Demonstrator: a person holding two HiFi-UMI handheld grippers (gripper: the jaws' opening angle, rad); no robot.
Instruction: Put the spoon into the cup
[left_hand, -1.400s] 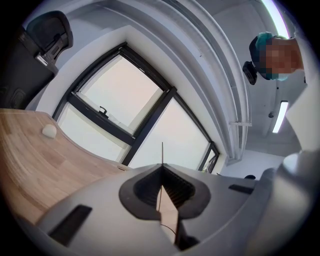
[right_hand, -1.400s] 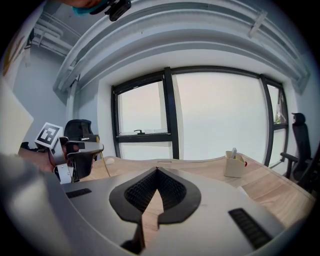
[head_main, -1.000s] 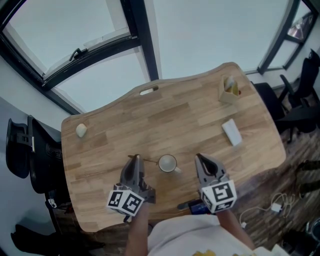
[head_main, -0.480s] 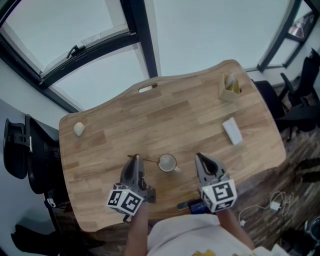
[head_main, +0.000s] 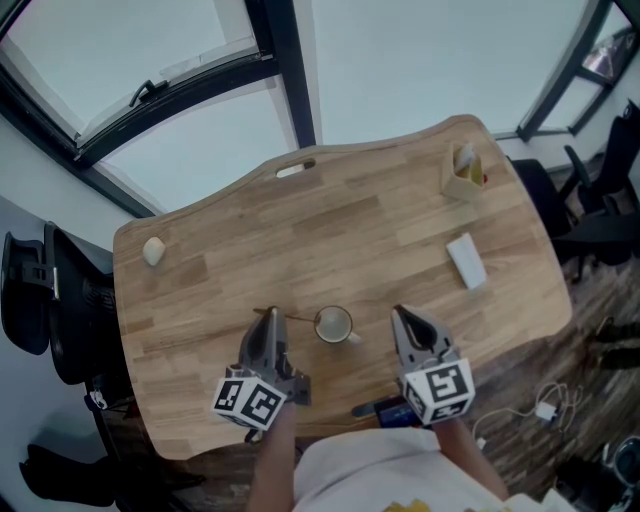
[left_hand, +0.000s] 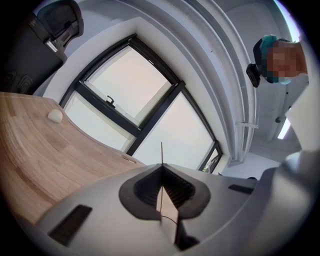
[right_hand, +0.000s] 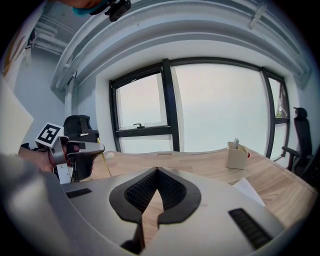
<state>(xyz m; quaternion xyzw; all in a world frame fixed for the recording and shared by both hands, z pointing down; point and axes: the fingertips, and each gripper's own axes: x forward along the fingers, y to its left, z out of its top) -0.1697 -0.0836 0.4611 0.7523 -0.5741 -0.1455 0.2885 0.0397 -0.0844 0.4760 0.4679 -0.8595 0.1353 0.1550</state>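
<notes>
A small white cup (head_main: 334, 325) stands on the wooden table (head_main: 380, 230) near its front edge, between my two grippers. To its left my left gripper (head_main: 269, 316) is shut on a thin spoon (head_main: 296, 318), which lies level across the jaws and reaches toward the cup's rim. The left gripper view shows the spoon (left_hand: 161, 151) edge-on, as a thin line rising from the shut jaws (left_hand: 161, 167). My right gripper (head_main: 399, 313) hovers right of the cup, shut (right_hand: 157, 170) with nothing in it. The cup is hidden in both gripper views.
A beige holder (head_main: 462, 176) stands at the far right of the table, and a white flat box (head_main: 464, 262) lies nearer. A small pale lump (head_main: 152, 250) sits at the left edge. Dark chairs (head_main: 40, 300) flank the table. A window frame runs behind it.
Both grippers, the spoon and the cup keep their places. Only the head view has shifted a little.
</notes>
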